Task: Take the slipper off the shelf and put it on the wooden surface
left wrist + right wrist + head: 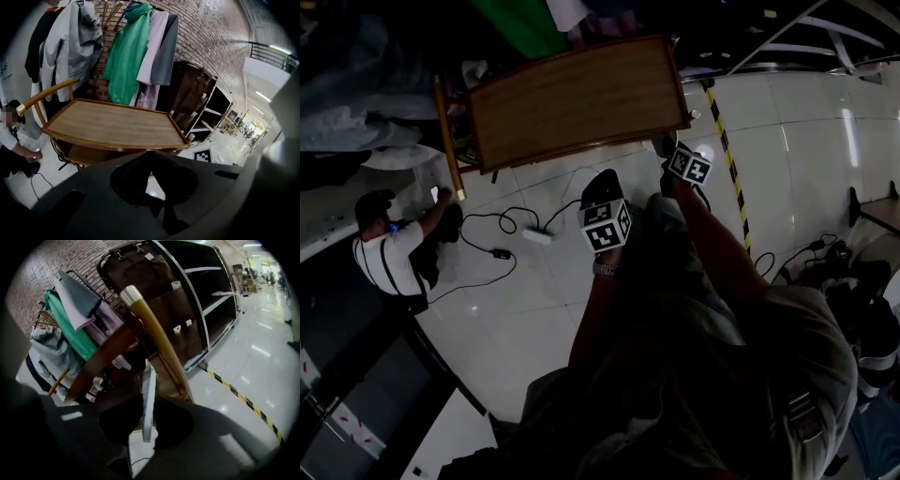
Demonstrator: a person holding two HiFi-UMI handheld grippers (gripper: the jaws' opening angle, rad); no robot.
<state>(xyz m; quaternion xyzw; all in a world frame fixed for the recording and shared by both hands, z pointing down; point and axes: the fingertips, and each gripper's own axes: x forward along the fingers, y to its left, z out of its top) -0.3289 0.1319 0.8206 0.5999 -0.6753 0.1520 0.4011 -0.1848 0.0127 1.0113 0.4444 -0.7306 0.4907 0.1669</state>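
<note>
My right gripper (146, 401) is shut on a thin white slipper (148, 380), seen edge-on and standing up from between the pads. It hangs in the air just off the corner of the wooden table top (581, 98), by the table's brass-tipped wooden handle (145, 324). In the head view the right gripper (666, 148) is at the table's near right corner. My left gripper (603, 180) hovers a little short of the table's near edge. Its pads (136, 176) meet with nothing between them. The bare wooden top (112, 124) lies straight ahead of the left gripper.
A dark shelf unit (211, 296) stands right of the table, and a rack of hanging clothes (126, 51) is behind it. A person (394, 248) crouches on the white floor at left, near a power strip (537, 236) and cable. Yellow-black tape (727, 150) runs along the floor.
</note>
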